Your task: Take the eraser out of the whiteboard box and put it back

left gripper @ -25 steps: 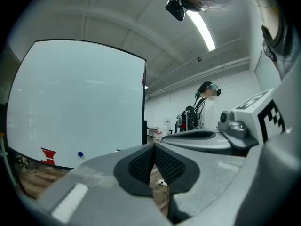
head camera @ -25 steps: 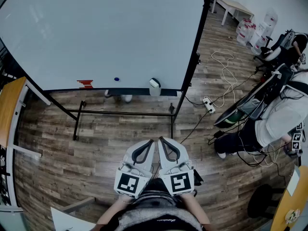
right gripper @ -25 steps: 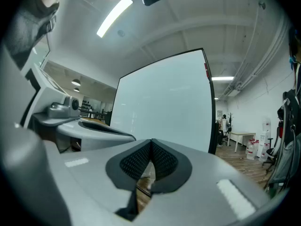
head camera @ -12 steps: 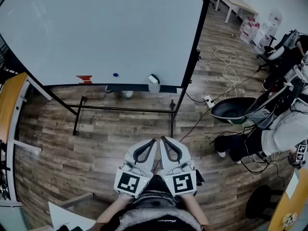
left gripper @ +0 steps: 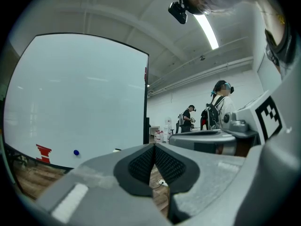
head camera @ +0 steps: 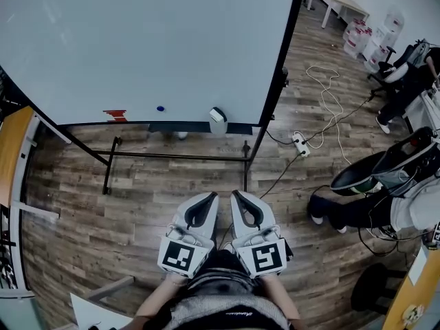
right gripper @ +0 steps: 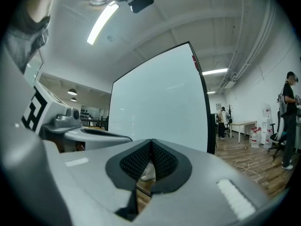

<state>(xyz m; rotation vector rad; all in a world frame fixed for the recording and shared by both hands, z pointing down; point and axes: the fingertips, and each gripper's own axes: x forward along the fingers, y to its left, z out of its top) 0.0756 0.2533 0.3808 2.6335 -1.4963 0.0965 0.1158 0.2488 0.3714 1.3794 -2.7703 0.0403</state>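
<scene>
The whiteboard (head camera: 144,47) stands ahead on a black frame. On its lower ledge sits a white eraser (head camera: 218,117) in its holder, right of a blue dot (head camera: 160,108) and a red mark (head camera: 115,115). My left gripper (head camera: 208,198) and right gripper (head camera: 238,196) are held side by side low in the head view, well short of the board. Both are shut with nothing between the pads. In the left gripper view the left gripper (left gripper: 154,147) points at the board's right edge, with the red mark (left gripper: 43,152) and blue dot (left gripper: 76,152) at lower left. The right gripper (right gripper: 150,142) faces the whiteboard (right gripper: 160,102).
Wooden floor (head camera: 137,191) lies between me and the board's black stand (head camera: 179,160). A power strip (head camera: 300,146) and loose cables (head camera: 323,95) trail on the right. A seated person (head camera: 385,191) with gear is at the far right. A wooden desk edge (head camera: 10,150) is at the left.
Both grippers stay shut and side by side, now a little lower and slightly further apart in the head view. The person at the right has shifted towards the picture's edge.
</scene>
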